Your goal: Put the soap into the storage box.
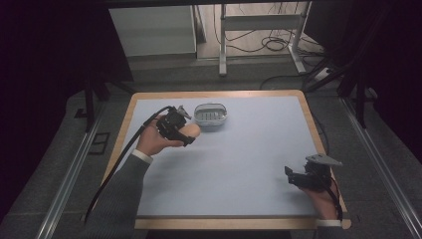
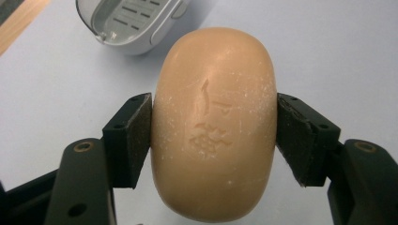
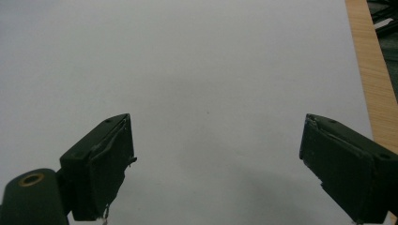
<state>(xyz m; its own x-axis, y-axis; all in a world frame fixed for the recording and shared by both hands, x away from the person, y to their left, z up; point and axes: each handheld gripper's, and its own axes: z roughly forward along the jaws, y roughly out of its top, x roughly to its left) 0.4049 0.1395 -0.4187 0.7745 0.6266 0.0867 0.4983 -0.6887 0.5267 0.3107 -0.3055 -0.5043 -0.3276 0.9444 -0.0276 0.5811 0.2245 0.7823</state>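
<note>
In the left gripper view we see our left claw (image 2: 213,136) pinching a tan soap bar (image 2: 214,123) by its sides; its embossed stamp is unreadable. The high view places it just beside the grey soap dish (image 1: 211,115), above the bench (image 1: 239,164). Our right claw (image 3: 218,164) is spread wide.

Tan soap (image 2: 213,124), pale grey dish (image 2: 129,21), light blue table (image 1: 249,164), black jaws
</note>
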